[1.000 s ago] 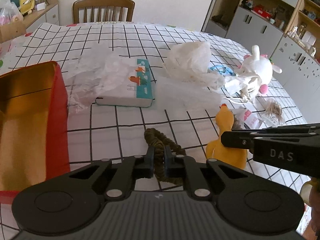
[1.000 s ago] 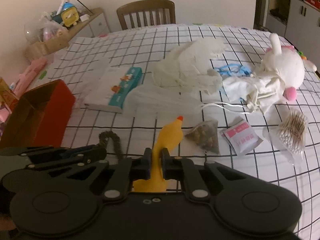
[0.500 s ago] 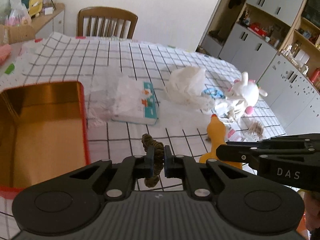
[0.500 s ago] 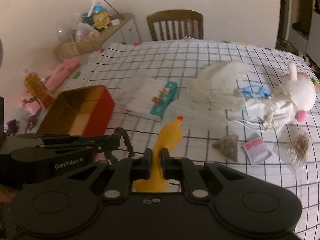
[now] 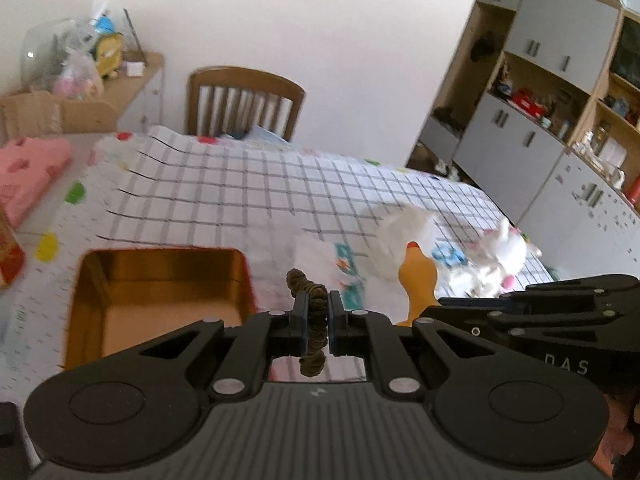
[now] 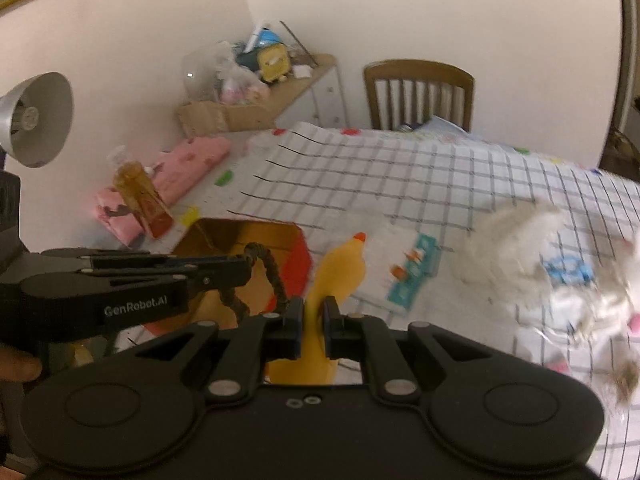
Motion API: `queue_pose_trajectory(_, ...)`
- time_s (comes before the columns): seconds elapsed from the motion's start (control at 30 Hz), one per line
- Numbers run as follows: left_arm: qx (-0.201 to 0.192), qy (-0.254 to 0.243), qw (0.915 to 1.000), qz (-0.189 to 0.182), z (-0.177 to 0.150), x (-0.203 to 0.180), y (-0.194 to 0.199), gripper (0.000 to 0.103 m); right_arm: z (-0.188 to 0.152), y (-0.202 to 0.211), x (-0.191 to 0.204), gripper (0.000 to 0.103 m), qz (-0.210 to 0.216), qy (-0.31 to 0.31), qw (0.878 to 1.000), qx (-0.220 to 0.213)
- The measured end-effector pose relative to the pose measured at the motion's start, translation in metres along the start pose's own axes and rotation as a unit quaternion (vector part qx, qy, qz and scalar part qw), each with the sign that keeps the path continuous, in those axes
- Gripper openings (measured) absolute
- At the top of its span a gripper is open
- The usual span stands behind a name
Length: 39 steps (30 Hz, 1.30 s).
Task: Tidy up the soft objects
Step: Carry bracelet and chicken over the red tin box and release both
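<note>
Brown scrunchie (image 5: 313, 312) clamped: left gripper (image 5: 317, 316) | yellow chicken (image 6: 336, 280) clamped: right gripper (image 6: 312, 322)

wooden chair (image 5: 245, 101) behind table | desk lamp (image 6: 38, 119) at left | wall cabinets (image 5: 552, 92) at right

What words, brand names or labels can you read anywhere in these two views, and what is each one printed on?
"DAS": on the side of the right tool, seen from the left wrist view.
"GenRobot.AI": on the side of the left tool, seen from the right wrist view.
Tissue pack on the table: colourful print, too blurred to read.
Orange bottle: no legible label.
Shelf items in the background: too small to read.
</note>
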<state>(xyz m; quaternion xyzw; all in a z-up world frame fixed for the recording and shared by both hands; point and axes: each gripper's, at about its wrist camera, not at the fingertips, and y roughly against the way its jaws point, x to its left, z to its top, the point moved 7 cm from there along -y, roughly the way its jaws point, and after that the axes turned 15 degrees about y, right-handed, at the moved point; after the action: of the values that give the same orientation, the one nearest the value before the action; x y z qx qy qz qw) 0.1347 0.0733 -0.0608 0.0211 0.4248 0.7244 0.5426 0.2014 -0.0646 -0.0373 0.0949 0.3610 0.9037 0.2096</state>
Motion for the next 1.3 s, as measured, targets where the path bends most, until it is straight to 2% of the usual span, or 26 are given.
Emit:
queue_pose_trajectory(0.3,-0.023,0.002,0.9990,0.039,0.030,0.044,0.015,0.009,0.036,-0.032,0.040,0.009,0.033,0.042,0.999,-0.005)
queue_pose_trajectory(0.53,-0.019,0.009,0.9965,0.081,0.038,0.088,0.005,0.009,0.046,-0.070,0.070,0.009,0.048,0.079,0.996,0.005)
queue_pose_trajectory(0.67,-0.009,0.016,0.9949,0.099,0.038,0.113,-0.009,0.009,0.044,-0.093,0.077,0.009,0.050,0.087,0.995,0.019)
queue_pose_trajectory(0.9,0.010,0.004,0.9920,0.126,0.036,0.135,-0.035,0.009,0.034,-0.134,0.072,0.009,0.045,0.087,0.994,0.052)
queue_pose_trajectory(1.3,0.066,0.001,0.9886,0.135,0.026,0.148,-0.083,0.009,0.013,-0.177,0.071,0.010,0.051,0.098,0.987,0.113)
